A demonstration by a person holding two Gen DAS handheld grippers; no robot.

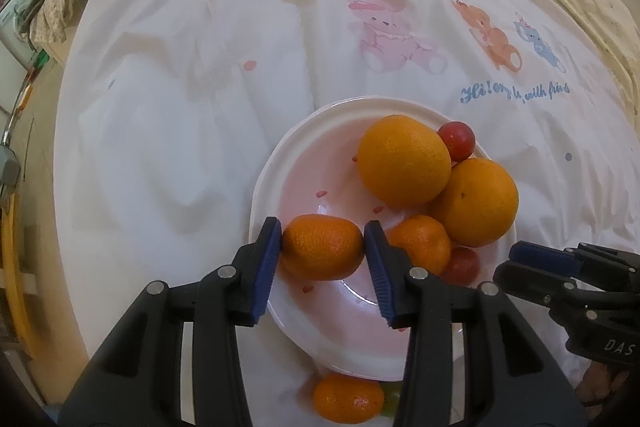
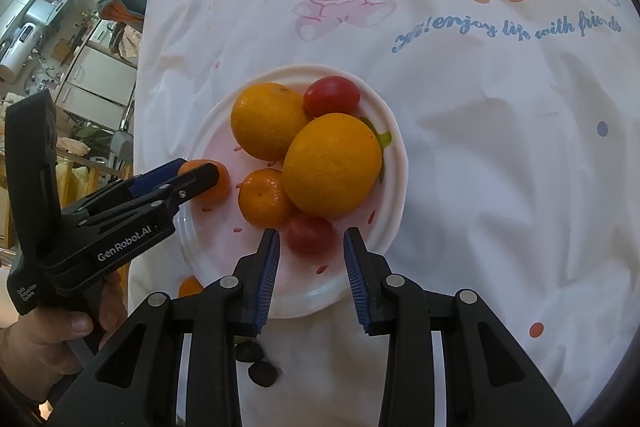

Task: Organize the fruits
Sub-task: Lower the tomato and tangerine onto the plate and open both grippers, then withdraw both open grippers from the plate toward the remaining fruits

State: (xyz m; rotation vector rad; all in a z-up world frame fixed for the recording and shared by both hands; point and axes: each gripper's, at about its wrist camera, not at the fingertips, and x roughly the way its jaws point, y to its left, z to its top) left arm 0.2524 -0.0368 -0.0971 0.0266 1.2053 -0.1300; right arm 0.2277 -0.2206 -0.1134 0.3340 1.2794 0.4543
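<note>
A pink-and-white plate (image 1: 276,163) (image 2: 394,163) holds two large oranges (image 1: 404,161) (image 2: 332,165), a small mandarin (image 1: 422,241) (image 2: 264,197) and two red cherry tomatoes (image 1: 458,141) (image 2: 310,233). My left gripper (image 1: 323,251) is shut on another mandarin (image 1: 322,247) over the plate's near left part; it also shows in the right wrist view (image 2: 200,175). My right gripper (image 2: 311,247) is open and empty over the plate's near edge, by the nearer tomato; in the left wrist view it shows at the right (image 1: 532,261).
Another mandarin (image 1: 347,399) (image 2: 190,287) lies on the cloth below the plate, with something green (image 1: 390,401) beside it. Two dark fruits (image 2: 256,363) lie on the cloth near my right gripper. The white cartoon-print cloth (image 1: 180,107) drops off at the left edge.
</note>
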